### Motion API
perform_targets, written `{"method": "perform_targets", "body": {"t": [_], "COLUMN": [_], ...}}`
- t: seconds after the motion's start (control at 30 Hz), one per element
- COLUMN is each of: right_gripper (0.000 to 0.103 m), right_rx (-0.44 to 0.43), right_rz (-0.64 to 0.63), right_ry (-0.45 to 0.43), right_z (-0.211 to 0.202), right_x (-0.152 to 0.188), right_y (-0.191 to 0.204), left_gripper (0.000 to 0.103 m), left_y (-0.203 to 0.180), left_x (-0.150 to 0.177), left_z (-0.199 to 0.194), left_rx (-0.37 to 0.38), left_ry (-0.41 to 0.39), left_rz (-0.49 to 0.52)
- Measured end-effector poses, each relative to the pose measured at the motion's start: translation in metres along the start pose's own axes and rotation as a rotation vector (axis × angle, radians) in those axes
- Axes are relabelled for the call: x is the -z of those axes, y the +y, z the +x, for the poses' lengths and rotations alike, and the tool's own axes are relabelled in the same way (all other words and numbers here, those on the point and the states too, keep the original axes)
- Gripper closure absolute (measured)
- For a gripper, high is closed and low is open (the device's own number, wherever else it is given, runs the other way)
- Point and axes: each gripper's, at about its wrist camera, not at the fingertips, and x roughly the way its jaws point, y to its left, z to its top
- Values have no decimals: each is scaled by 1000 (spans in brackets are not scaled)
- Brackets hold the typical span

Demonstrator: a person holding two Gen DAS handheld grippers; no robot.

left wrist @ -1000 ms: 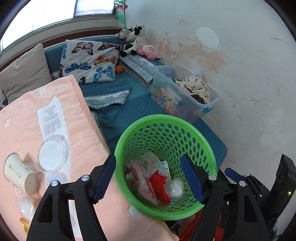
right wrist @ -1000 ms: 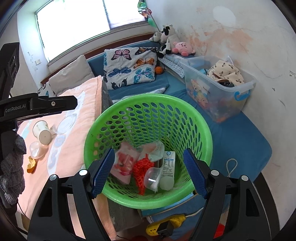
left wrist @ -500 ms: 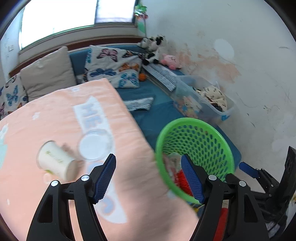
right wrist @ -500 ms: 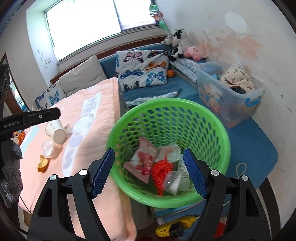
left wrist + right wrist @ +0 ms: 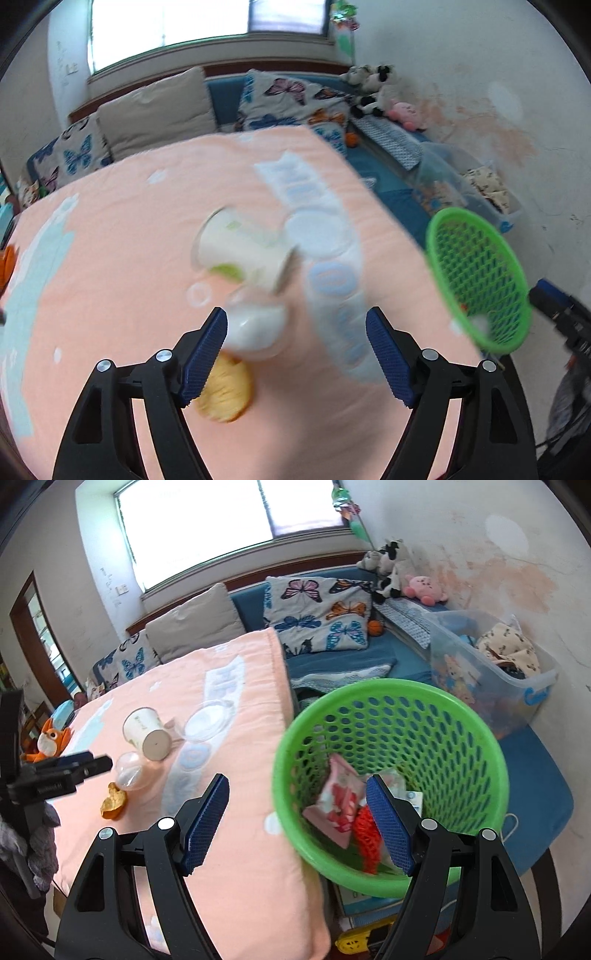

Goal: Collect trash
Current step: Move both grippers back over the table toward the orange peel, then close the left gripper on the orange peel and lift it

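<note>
Two tongs, both mine. Left gripper: ribbed blue pads, jaws opening wide over the fuzzy peach blanket, gripping nothing; clear plastic dome between them, untouched. Paper cup lies tipped beyond; orange peel nearer. Right gripper: spread, empty, before the perforated green basket holding wrappers.

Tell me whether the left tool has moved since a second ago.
Yes. The left tool has swung away from the green basket, now off to its right, and over the pink blanket toward the paper cup.
</note>
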Motion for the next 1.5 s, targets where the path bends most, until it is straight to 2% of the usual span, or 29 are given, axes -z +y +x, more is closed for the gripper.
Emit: {"method": "perform_targets", "body": {"t": [0.2,0.37,0.67,0.83,1.07,1.17,1.5], "right_gripper": [26,26,26,26,26,26,26], "right_rx": [-23,-37,-63,-72,-85,-91,-126], "right_rz": [-28,-46,-72,-82,-100,-111,-147], "right_ry": [18,29,53,59,61,66,80], "right_z": [9,16,28,32,35,38,47], "right_x": [0,1,4,4,1,2,1], "right_y": [18,30,48,55,65,71,95], "left_gripper": [27,27,26,26,43,55,68], "left_y": [34,47,48,51,55,58,72], "left_x": [33,50,57,56,58,58,61], "left_z": [14,24,41,47,51,48,31], "left_rx": [-43,-46,-32,-28,-26,-22,6], "left_ry": [58,88,117,123,120,112,84], "left_rz": [-21,-26,3,-14,-9,-11,-59]}}
